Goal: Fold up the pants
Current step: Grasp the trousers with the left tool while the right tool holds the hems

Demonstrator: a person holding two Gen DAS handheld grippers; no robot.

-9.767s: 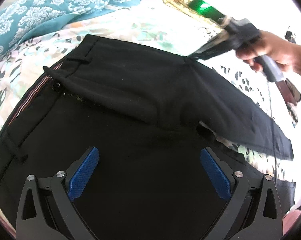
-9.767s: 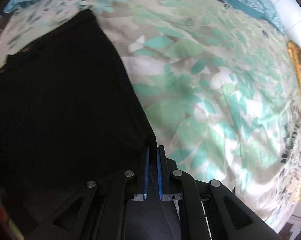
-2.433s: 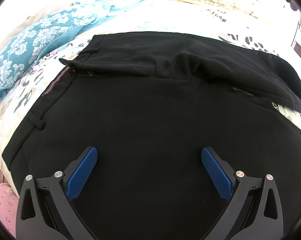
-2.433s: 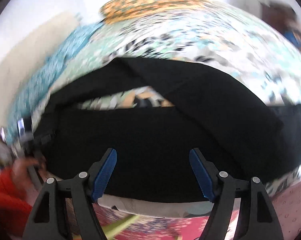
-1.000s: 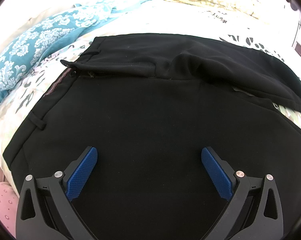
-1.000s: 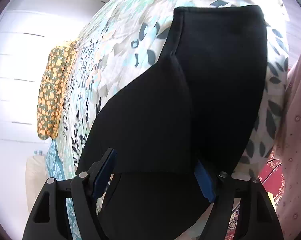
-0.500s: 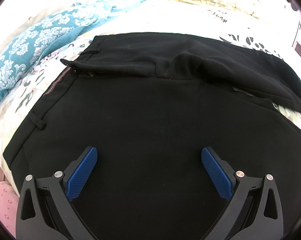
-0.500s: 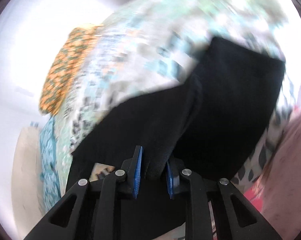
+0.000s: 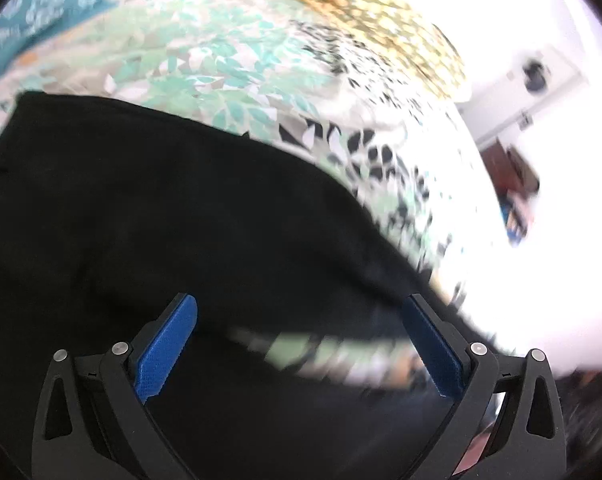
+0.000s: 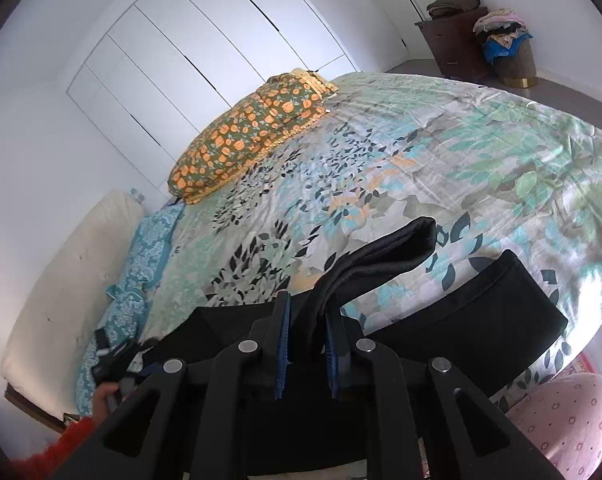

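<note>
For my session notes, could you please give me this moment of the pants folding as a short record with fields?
Garment: black fabric pants, on the leaf-print bedsheet
Right tongs: jaws have just been closing, now shut on a raised pant leg end
Left tongs: open, nothing between them, above the pants
Background: orange floral pillow, white wardrobe doors

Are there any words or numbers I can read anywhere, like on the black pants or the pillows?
None: no words, labels or numbers can be read in either view.
The black pants show no tag.
The orange pillow and the bedspread carry only fruit and leaf patterns.
The left wrist view is blurred.
</note>
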